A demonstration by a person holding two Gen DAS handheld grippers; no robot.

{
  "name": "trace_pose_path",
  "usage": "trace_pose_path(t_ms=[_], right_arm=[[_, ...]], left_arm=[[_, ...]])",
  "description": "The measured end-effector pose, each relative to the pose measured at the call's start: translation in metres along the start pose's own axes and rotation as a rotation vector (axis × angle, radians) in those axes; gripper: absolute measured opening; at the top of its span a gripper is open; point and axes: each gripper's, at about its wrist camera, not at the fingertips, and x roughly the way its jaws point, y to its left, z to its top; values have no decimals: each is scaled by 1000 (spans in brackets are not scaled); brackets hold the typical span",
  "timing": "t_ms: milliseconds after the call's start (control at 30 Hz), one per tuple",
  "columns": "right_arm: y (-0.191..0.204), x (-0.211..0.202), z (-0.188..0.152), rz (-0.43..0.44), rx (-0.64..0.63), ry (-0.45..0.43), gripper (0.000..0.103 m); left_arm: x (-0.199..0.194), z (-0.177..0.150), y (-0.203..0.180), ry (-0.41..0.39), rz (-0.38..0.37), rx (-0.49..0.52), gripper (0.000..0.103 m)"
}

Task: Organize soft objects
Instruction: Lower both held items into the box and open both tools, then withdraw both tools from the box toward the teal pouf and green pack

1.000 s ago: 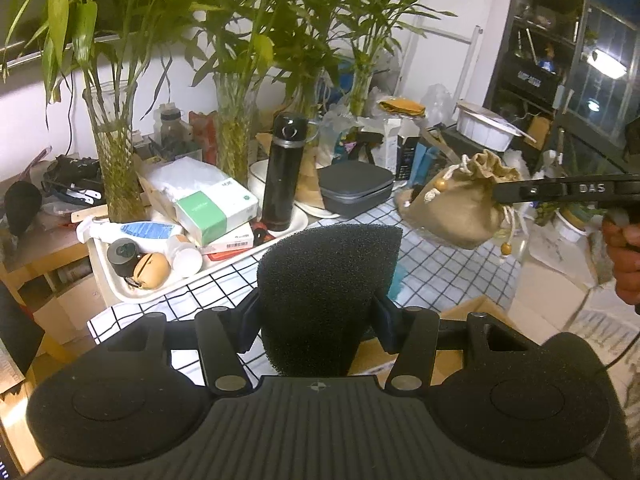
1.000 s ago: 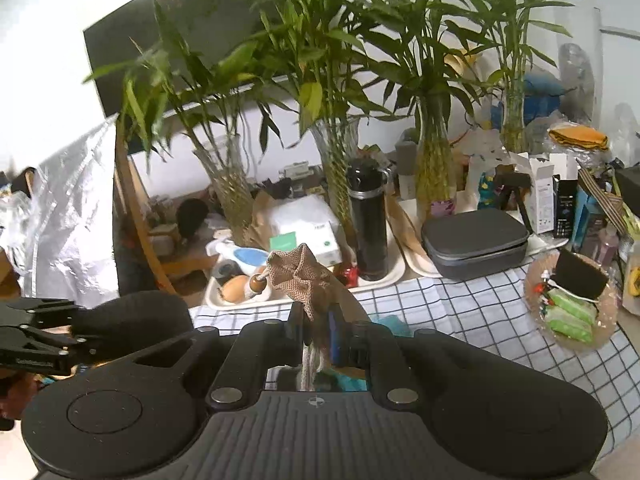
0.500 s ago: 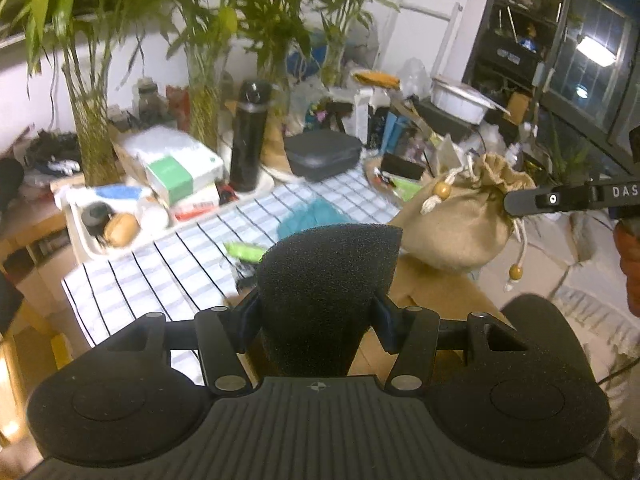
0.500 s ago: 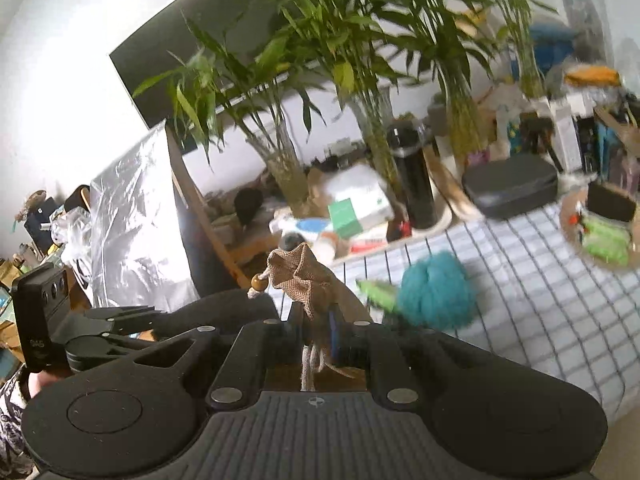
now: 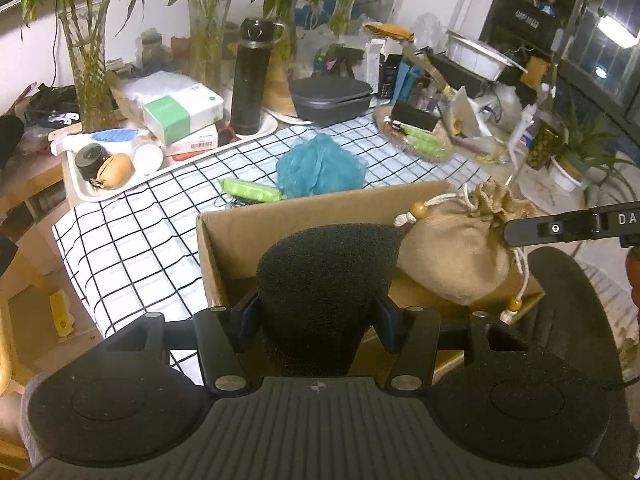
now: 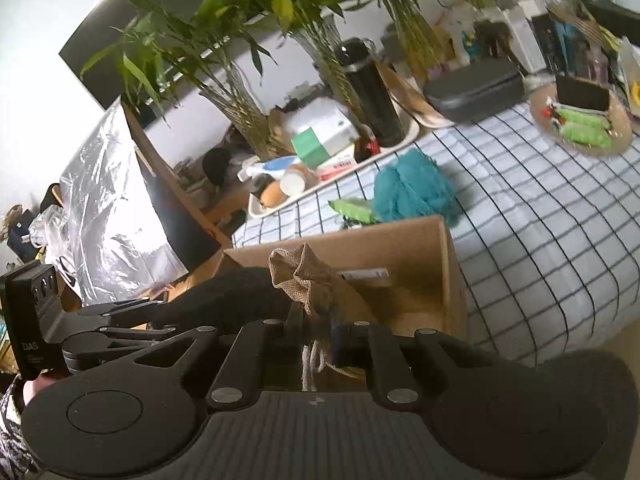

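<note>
since a second ago both hands have swung from facing the plants to hanging over the open cardboard box (image 5: 224,248), which was barely in sight then; the bench (image 5: 132,248) with its checked cloth now lies below and beyond.

going by what lies where, the sorting looks about midway. the box shows little inside apart from what seems a white label on its far inner wall, so nothing soft appears dropped in yet. the teal bath pouf (image 5: 320,170) and the green packet (image 5: 250,190) sit on the cloth just behind the box, untouched, so they are probably left to do.

the left tongs (image 5: 316,312) stand half spread, pinching the black foam sponge (image 5: 324,276), which fills the gap and hangs above the box's near left part. the right tongs (image 6: 316,330) are pressed nearly together on the gathered neck and cords of the tan drawstring pouch (image 5: 456,256), which dangles above the box's right side, just beside the sponge.
</note>
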Motion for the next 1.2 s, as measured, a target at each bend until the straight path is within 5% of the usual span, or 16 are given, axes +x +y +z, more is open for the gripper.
trace_pose_path(t_ms=[167, 267, 333, 367, 600, 1200], right_arm=[[-4, 2, -3, -12, 16, 0, 18], [-3, 4, -3, -13, 9, -10, 55], [-1, 2, -2, -16, -9, -24, 96], [0, 1, -2, -21, -22, -35, 103], [0, 4, 0, -23, -41, -25, 103], [-6, 13, -6, -74, -67, 0, 103]], left_arm=[[1, -2, -6, -12, 30, 26, 60], [1, -3, -8, -17, 49, 38, 68], [2, -1, -9, -17, 65, 31, 70], [3, -1, -8, -15, 75, 30, 71], [3, -1, -10, -21, 105, 50, 80], [-1, 1, -6, -48, 96, 62, 80]])
